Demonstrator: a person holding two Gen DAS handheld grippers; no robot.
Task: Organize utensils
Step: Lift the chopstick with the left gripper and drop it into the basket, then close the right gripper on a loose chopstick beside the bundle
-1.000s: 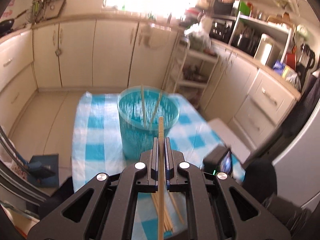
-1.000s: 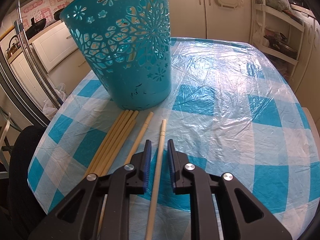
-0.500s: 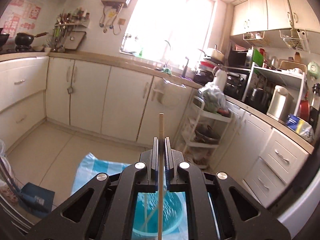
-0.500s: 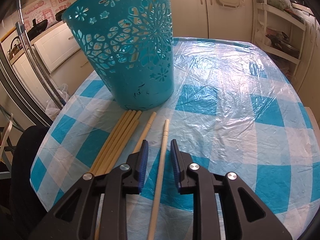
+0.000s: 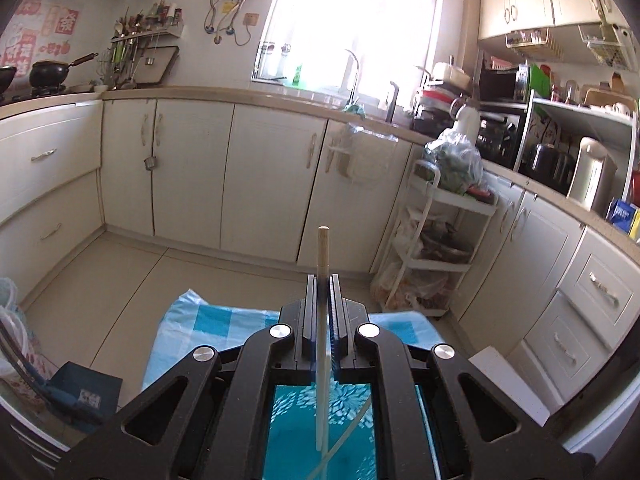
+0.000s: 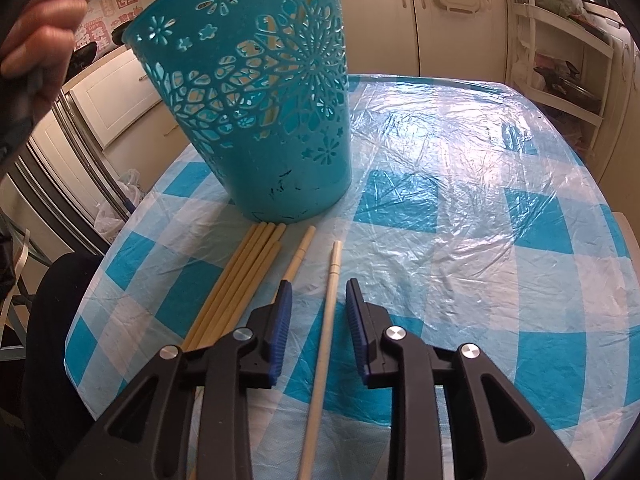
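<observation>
A pale wooden chopstick [image 5: 322, 248] stands up between the fingers of my left gripper [image 5: 323, 280], which is shut on it. Its lower end hangs over the mouth of the teal cut-out basket [image 5: 288, 432], where another stick leans inside. In the right wrist view the basket [image 6: 260, 100] stands on the blue-checked tablecloth [image 6: 480, 200]. My right gripper [image 6: 318, 292] hovers low over the cloth, its jaws opening. A single chopstick [image 6: 328, 312] lies on the cloth between the pads, touching neither. A second loose chopstick [image 6: 300, 256] and a bundle of several chopsticks [image 6: 244, 272] lie to the left.
A person's hand [image 6: 44, 20] shows at the top left of the right wrist view. A black chair [image 6: 52, 320] stands at the table's left edge. Beyond the table are a white wheeled rack [image 5: 436, 248] and cream cabinets [image 5: 192, 168].
The left gripper moved forward over the basket with its chopstick and tilted upward, so the basket now lies under the fingers. The right jaws spread apart around the chopstick on the cloth.
</observation>
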